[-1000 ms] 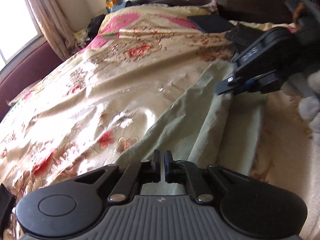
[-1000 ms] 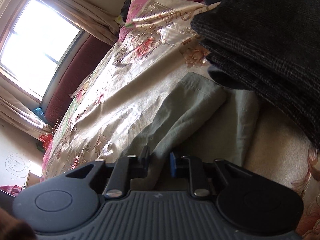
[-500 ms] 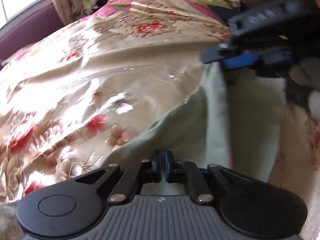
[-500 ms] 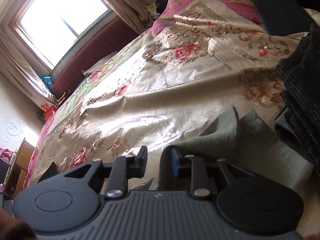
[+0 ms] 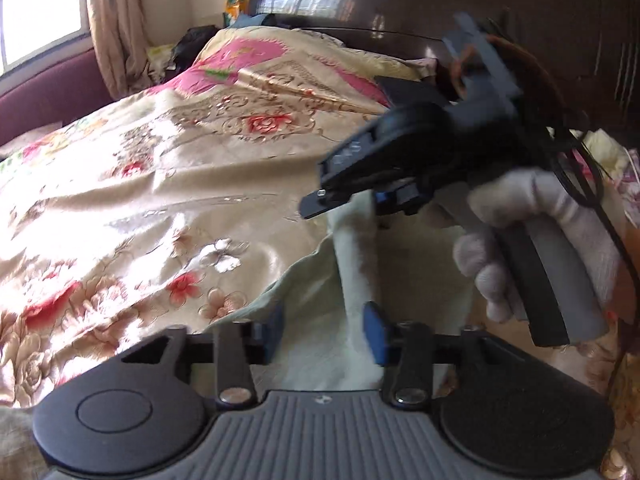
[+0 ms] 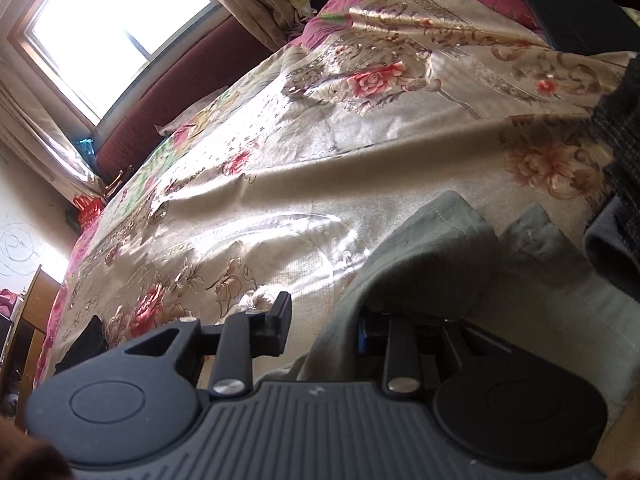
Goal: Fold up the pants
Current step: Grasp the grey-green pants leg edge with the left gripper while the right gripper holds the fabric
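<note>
Pale green pants lie folded on the floral bedspread. My left gripper hovers over their near part. Its jaws are opening, and the cloth lies below the gap with no pad pressing on it. Farther along the pants is my right gripper, held by a gloved hand just above the cloth. In the right wrist view the right gripper stands open. A fold of the pants drapes over its right finger and hides the pad.
A stack of dark folded clothes sits at the right of the pants. A dark flat item lies near the pillows, before the dark headboard. A maroon bench runs under the window.
My left jaws were shut on the pants and now stand wide apart, lifted slightly. The right jaws have spread too, and that gripper has rolled and drawn back over the cloth.
</note>
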A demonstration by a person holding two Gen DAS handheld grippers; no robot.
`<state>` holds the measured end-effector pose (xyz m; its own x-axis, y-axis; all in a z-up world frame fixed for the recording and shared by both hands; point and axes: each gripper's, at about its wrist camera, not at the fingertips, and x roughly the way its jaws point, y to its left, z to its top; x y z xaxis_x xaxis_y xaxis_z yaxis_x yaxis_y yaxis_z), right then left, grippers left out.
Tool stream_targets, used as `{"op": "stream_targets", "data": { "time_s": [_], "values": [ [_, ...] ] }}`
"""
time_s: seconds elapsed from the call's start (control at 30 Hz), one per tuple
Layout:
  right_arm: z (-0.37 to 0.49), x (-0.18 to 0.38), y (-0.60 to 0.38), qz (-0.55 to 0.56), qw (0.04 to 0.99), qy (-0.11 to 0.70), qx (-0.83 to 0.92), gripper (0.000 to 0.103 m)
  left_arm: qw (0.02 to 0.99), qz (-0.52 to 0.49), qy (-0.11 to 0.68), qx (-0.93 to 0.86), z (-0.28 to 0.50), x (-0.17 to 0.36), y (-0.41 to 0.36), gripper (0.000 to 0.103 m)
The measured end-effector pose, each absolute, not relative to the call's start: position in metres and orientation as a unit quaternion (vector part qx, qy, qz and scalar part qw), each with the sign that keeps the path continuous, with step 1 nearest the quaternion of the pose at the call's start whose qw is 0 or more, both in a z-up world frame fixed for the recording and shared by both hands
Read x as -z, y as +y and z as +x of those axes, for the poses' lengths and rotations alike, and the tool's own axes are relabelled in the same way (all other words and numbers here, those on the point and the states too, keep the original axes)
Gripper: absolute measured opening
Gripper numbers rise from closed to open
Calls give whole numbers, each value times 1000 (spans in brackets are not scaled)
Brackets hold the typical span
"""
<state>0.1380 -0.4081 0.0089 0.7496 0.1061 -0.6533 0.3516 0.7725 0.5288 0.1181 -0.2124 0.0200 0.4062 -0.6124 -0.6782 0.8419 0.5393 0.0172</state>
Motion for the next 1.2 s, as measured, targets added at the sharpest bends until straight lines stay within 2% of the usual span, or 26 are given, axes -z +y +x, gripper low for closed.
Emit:
{"op": "stream_targets", "data": {
  "time_s": [0.1,0.13,0.23,0.3,0.37,0.53,0.63,0.9,1.13,1.2],
  "values": [
    [155,-15,-395,318,866,382,53,43,811,218,323,436,118,-1,-235,73],
    [159,-19,-389,306,870,384,43,44,810,224,333,427,121,6,-241,69],
    [173,-31,-378,296,872,389,4,47,812,213,368,399,139,16,-239,31],
    [174,-39,-376,295,877,380,-11,46,818,169,388,391,154,13,-224,30],
    [168,-45,-379,296,882,365,-19,47,824,133,405,373,170,10,-206,23],
    [155,-24,-393,312,877,364,5,51,798,-8,489,351,213,24,-164,22],
    [163,-13,-398,334,866,372,7,51,778,-66,514,354,222,32,-152,22],
    [195,-11,-374,314,866,388,-7,51,773,-100,513,359,226,33,-135,22],
    [159,-1,-361,322,860,395,-14,52,700,-265,543,381,239,55,-76,21],
    [162,9,-364,338,850,405,-6,52,697,-276,547,373,236,61,-65,21]
  ]
}}
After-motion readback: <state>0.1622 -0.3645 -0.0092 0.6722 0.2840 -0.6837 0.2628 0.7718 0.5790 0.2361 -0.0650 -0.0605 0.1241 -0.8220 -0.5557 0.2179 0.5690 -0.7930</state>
